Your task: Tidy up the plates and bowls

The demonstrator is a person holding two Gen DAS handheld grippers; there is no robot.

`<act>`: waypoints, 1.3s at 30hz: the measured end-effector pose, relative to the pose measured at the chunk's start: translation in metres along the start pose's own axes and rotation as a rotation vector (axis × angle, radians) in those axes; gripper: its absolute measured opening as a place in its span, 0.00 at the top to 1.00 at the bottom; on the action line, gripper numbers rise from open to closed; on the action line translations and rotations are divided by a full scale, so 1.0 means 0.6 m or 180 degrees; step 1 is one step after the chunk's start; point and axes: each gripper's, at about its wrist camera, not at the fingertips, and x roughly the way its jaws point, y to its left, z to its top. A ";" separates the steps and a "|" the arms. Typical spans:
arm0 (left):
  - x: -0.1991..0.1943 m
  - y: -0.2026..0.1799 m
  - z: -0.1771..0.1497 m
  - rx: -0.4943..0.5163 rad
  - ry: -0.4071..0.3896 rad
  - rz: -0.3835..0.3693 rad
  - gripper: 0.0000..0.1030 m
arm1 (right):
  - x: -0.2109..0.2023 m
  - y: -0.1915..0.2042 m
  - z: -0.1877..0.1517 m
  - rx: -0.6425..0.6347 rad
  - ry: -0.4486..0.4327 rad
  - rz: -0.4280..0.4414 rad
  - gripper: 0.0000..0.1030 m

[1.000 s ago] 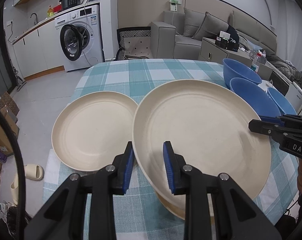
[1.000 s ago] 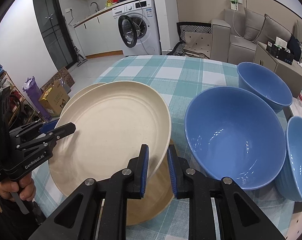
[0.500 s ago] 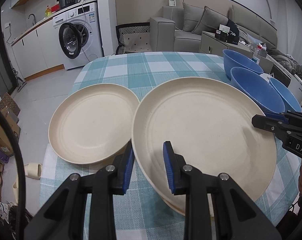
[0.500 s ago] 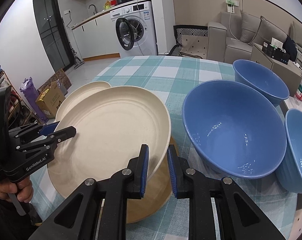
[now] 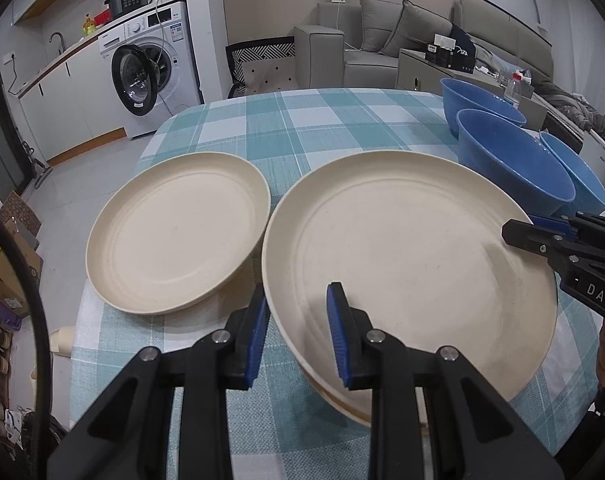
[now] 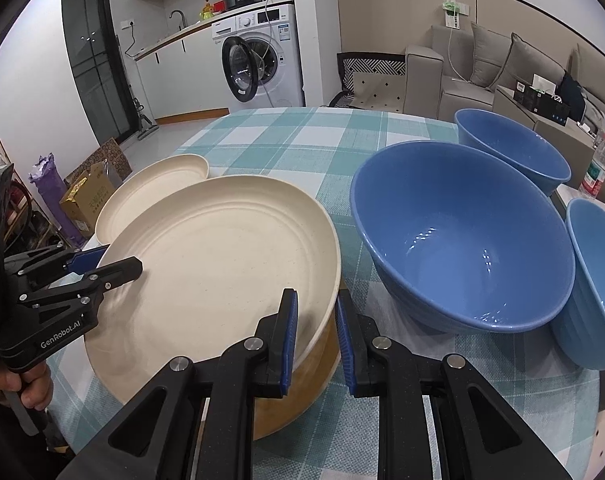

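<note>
A large cream plate [image 5: 414,256] [image 6: 222,256] hangs just above a second plate [image 6: 298,396] [image 5: 342,400] on the checked table. My left gripper [image 5: 298,300] [image 6: 114,264] is shut on its left rim. My right gripper [image 6: 314,304] [image 5: 522,232] is shut on the opposite rim. Whether the held plate touches the one beneath I cannot tell. Another cream plate [image 5: 178,232] [image 6: 150,188] lies flat to the left, apart from both grippers. To the right stand three blue bowls: a big one [image 6: 462,232] [image 5: 514,160], one behind it [image 6: 510,148] [image 5: 478,100] and one at the right edge [image 6: 598,280] [image 5: 574,168].
The teal checked tablecloth [image 5: 302,128] is bare toward the far side. The big bowl stands close to the right gripper's outer finger. A person's hand [image 6: 18,384] grips the left tool. Beyond the table are a washing machine [image 5: 150,72] and a sofa [image 5: 382,40].
Both grippers have sunk a little with the cream plate held between them, bringing it closer to the plate beneath. The grip is unchanged, and the other dishes have not moved.
</note>
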 end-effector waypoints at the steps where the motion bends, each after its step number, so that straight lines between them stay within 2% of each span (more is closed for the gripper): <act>1: 0.002 -0.002 -0.001 0.0009 0.0007 0.0008 0.74 | 0.001 0.001 -0.002 -0.0002 0.0004 -0.0006 0.80; 21: 0.011 -0.019 -0.009 0.0168 0.0047 0.0082 0.74 | 0.013 0.005 -0.014 -0.0145 0.0082 -0.0155 0.80; 39: 0.015 -0.028 -0.016 0.0343 0.0192 0.0178 0.69 | 0.021 0.024 -0.027 -0.0356 0.0189 -0.0257 0.79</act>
